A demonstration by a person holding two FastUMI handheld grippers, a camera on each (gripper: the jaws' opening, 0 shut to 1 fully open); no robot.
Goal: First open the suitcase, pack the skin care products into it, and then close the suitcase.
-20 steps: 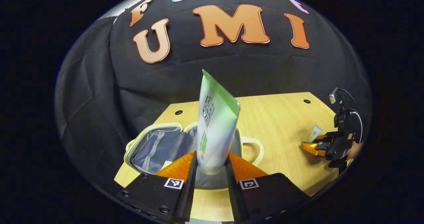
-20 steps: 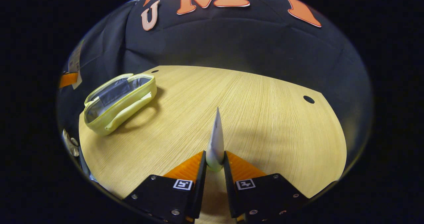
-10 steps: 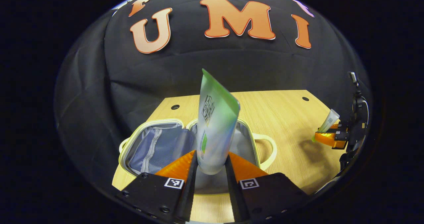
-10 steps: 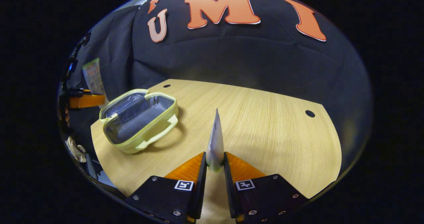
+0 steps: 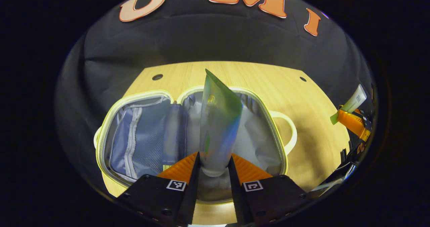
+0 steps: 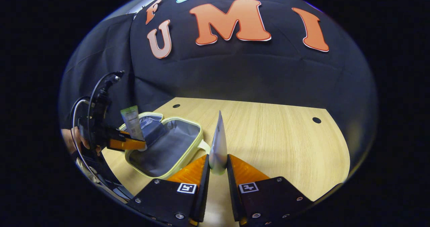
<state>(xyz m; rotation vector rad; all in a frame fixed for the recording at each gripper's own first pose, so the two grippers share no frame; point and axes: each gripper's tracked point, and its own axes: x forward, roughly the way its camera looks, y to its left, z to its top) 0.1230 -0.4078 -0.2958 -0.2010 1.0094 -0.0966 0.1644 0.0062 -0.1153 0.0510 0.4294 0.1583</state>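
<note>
The pale yellow suitcase (image 5: 100, 143) lies open on the wooden table, grey lining up, with a mesh pocket in its left half. My left gripper (image 5: 214, 168) is shut on a green-and-white tube (image 5: 218, 119) that stands upright over the open case. That gripper (image 6: 142, 144) and its tube (image 6: 132, 121) also appear at the left of the right gripper view, above the suitcase (image 6: 188, 153). My right gripper (image 6: 217, 168) is shut on a small white tube (image 6: 218, 143), seen edge-on. The same small tube (image 5: 354, 99) appears at the right edge of the left gripper view.
The wooden table (image 6: 275, 136) stretches to the right of the case, with small round holes (image 6: 316, 120) near its back edge. A hand (image 6: 69, 141) and cables are at the far left. The black cloth wall stands behind the table.
My left gripper has tipped down and moved over the open suitcase with its tube. The right gripper has swung toward the case, which now lies much closer to it.
</note>
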